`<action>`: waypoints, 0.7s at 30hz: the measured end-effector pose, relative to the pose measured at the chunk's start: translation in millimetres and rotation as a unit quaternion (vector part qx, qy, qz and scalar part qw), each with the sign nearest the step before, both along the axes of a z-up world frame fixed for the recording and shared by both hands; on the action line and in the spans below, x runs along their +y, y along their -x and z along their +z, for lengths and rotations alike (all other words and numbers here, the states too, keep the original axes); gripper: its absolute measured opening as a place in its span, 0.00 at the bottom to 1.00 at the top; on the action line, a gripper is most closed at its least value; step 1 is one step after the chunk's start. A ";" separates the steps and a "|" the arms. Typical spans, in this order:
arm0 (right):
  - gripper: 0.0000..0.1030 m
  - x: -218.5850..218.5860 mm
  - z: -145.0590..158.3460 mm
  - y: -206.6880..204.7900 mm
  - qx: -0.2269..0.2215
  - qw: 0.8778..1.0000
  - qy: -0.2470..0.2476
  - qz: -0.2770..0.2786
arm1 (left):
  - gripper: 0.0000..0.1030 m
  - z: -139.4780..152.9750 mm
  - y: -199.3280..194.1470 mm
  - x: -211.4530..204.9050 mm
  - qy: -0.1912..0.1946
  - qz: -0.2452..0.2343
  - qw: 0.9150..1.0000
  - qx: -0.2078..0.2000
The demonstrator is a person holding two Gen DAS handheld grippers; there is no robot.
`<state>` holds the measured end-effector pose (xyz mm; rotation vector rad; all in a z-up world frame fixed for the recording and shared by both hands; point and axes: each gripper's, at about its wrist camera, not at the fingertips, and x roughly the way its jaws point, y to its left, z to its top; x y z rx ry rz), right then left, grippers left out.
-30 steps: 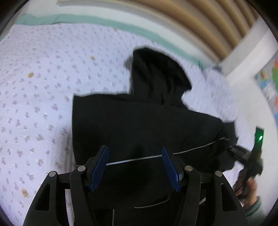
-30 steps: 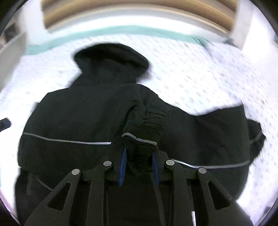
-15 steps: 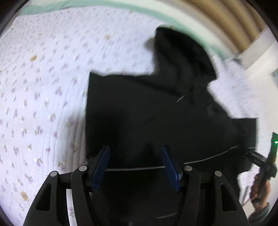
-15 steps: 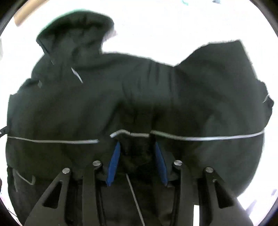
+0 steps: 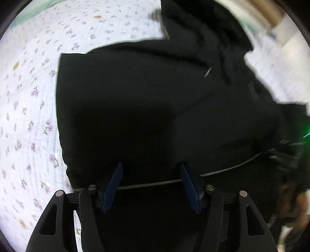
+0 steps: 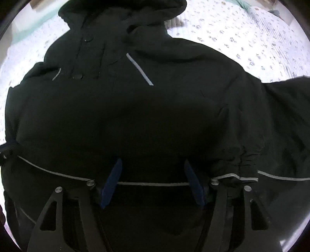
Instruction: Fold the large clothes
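A black hooded jacket lies spread on the bed, with its hood at the far end. My left gripper hovers close over the jacket's left half, jaws opening slightly, nothing pinched; a grey reflective stripe runs under its fingers. My right gripper is opening over the jacket's middle, its pads apart from the cloth. The gathered sleeve cuff lies on the jacket just right of the right finger. At the right edge of the left wrist view a hand shows, blurred.
A white quilt with small purple flowers covers the bed around the jacket. A mint-green band runs along the bed's far edge. A pale wall with wooden slats stands beyond it.
Both grippers have dropped closer to the jacket. The right gripper has opened and let go of the sleeve cuff, which now lies on the jacket beside its right finger.
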<state>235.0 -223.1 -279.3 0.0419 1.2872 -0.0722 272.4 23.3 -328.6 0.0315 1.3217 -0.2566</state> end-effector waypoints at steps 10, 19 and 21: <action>0.67 -5.9 60.8 43.8 -0.003 1.000 -0.022 -0.015 | 0.66 44.9 46.0 -31.5 -0.009 -0.032 0.999 -0.010; 0.68 -98.4 126.7 164.6 -0.056 0.993 -0.042 -0.090 | 0.66 109.2 86.6 -130.4 0.053 -0.131 0.989 -0.048; 0.68 -138.2 141.5 185.1 -0.073 0.987 -0.052 -0.135 | 0.66 118.1 97.7 -165.4 0.050 -0.167 0.983 -0.061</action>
